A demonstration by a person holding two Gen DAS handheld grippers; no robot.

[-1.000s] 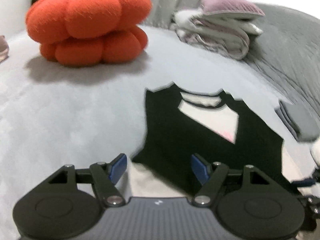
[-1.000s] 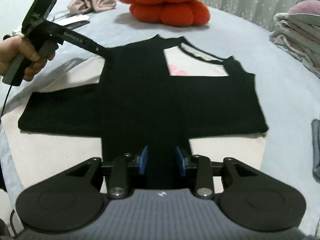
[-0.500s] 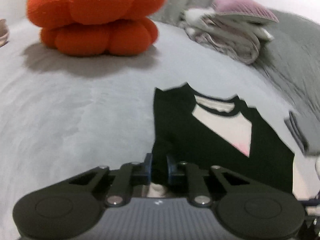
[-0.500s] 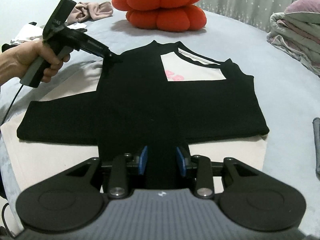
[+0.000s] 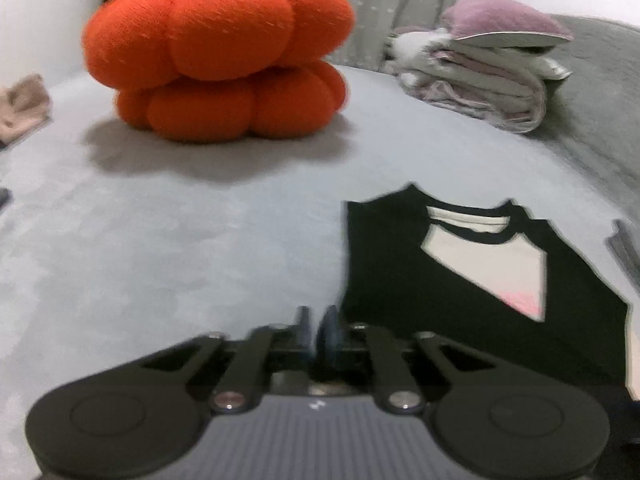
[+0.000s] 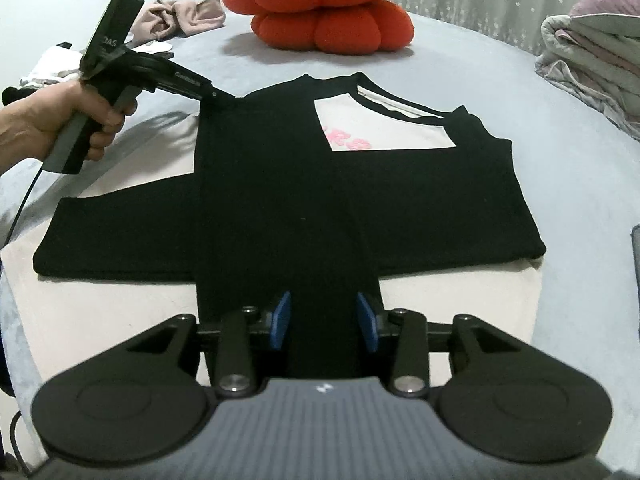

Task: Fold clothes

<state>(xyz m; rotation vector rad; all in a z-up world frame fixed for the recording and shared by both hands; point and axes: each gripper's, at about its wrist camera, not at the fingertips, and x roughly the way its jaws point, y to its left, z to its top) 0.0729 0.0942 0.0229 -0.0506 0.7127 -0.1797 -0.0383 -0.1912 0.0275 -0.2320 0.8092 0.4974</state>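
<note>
While the black-and-cream raglan cotton shirt (image 6: 288,184) lies flat on the grey bed (image 6: 560,184), its near hem is straddled by the right tool (image 6: 323,322), whose blue pads (image 6: 282,319) are parted with black cloth between them; no firm grip is shown there. From this tool the garment stretches straight away, its long axis running hem to collar, with one black sleeve folded across the body and the other spread out toward the left. At the far left shoulder corner, the left tool (image 6: 212,95) is closed on the shirt's edge, gripped in the person's left hand (image 6: 60,124); in its own view its pads (image 5: 330,334) are seen pressed nearly together at the cloth's corner. The coming fold is judged to turn on that pinched left edge being carried across toward the right, so the left tool is the better placed. A cream chest panel with pink lettering is exposed near the collar. Further off, an orange pumpkin-shaped plush cushion (image 6: 320,4) and a stack of folded pale laundry (image 6: 592,48) are seen.
</note>
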